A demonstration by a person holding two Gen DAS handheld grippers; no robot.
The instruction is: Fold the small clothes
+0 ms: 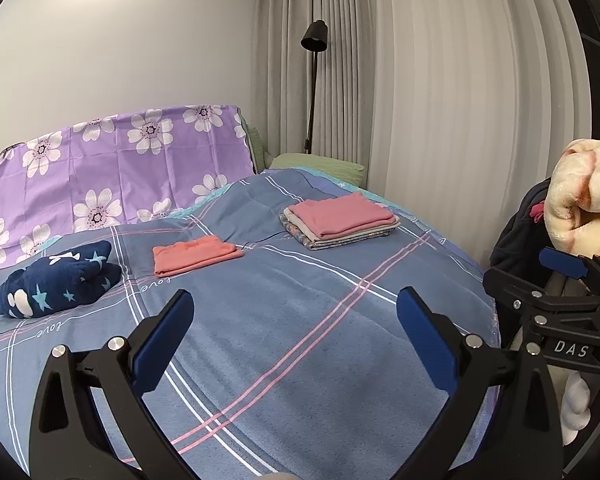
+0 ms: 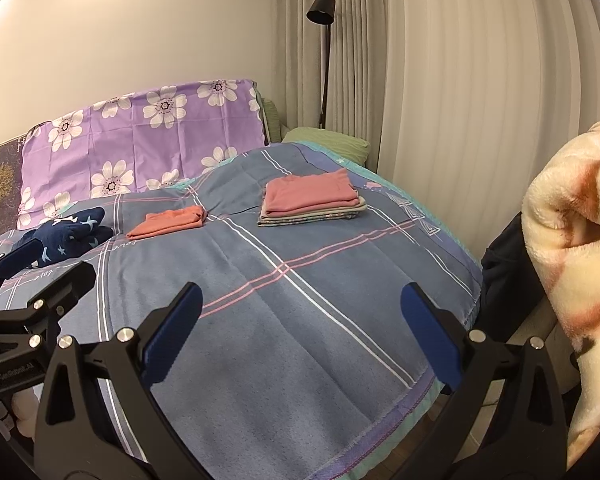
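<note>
Two claws hover over the near part of the bed (image 1: 284, 320), both spread wide with nothing between the fingers: the left claw (image 1: 296, 332) and the right claw (image 2: 302, 330) sit side by side, each just catching the other at the edge of its view. Several garments already look finished. A stack of folded clothes (image 1: 340, 224) with a pink piece on top rests toward the far right of the blanket, and a single folded orange garment (image 1: 196, 258) lies apart from it, nearer the middle. A navy star-print garment (image 1: 56, 286) sits at the left side, bundled loosely rather than flat, so it may count as rolled or may still need folding; that is hard to judge. At the right edge, off the bed, a fluffy cream blanket (image 2: 572, 248) hangs over something dark. Judging by this, most of the folding seems done, with the navy piece the likeliest one left.
</note>
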